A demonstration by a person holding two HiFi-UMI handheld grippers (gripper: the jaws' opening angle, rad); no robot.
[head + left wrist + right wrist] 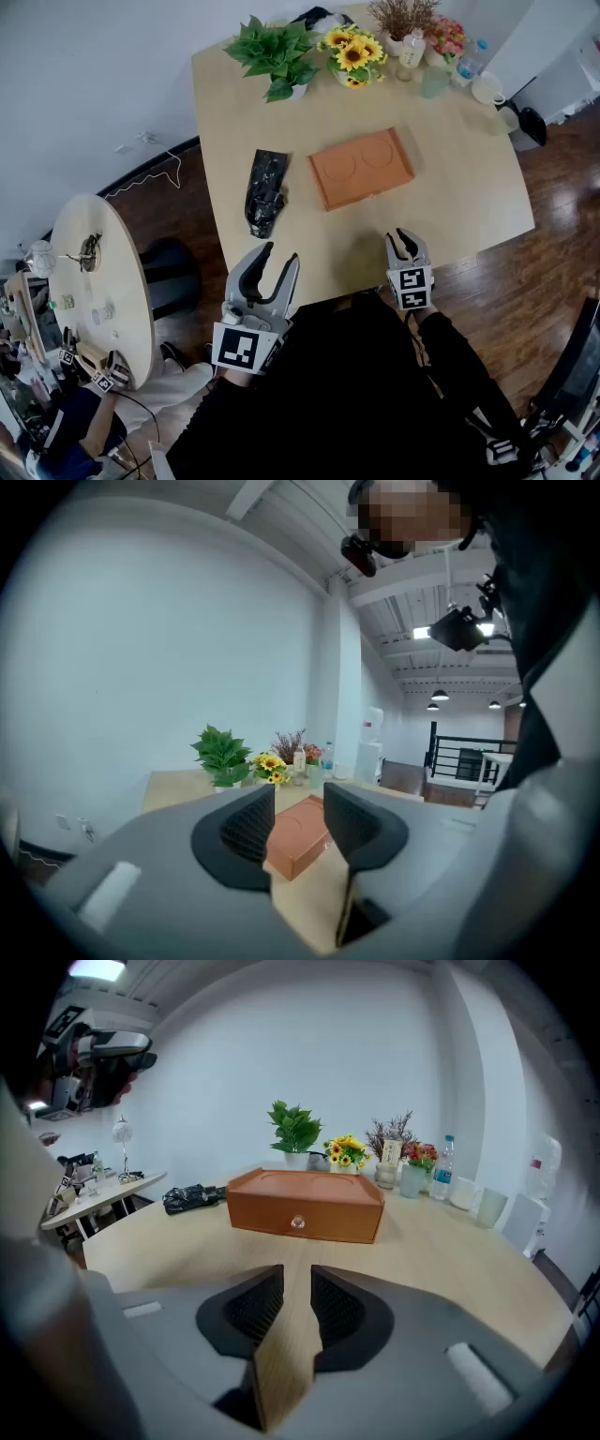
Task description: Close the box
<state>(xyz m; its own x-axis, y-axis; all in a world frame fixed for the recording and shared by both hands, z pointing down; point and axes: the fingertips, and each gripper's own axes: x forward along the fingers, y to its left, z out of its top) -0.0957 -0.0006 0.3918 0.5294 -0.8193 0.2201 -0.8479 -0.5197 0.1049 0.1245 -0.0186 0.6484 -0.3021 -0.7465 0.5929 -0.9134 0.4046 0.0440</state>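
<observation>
An orange-brown box (361, 167) lies flat in the middle of the light wooden table (469, 187), lid down. The right gripper view shows its front with a small round knob (297, 1223), and the box (305, 1204) looks closed. My left gripper (277, 261) hovers off the table's near-left edge, open and empty; the box (292, 844) shows between its jaws. My right gripper (402, 239) sits over the near edge in front of the box, jaws a narrow gap apart with nothing between them.
A crumpled black bag (264, 190) lies left of the box. Potted greenery (277, 52), sunflowers (354, 52), bottles and cups (487, 87) line the far edge. A round side table (98, 281) and a seated person (75, 427) are at the lower left.
</observation>
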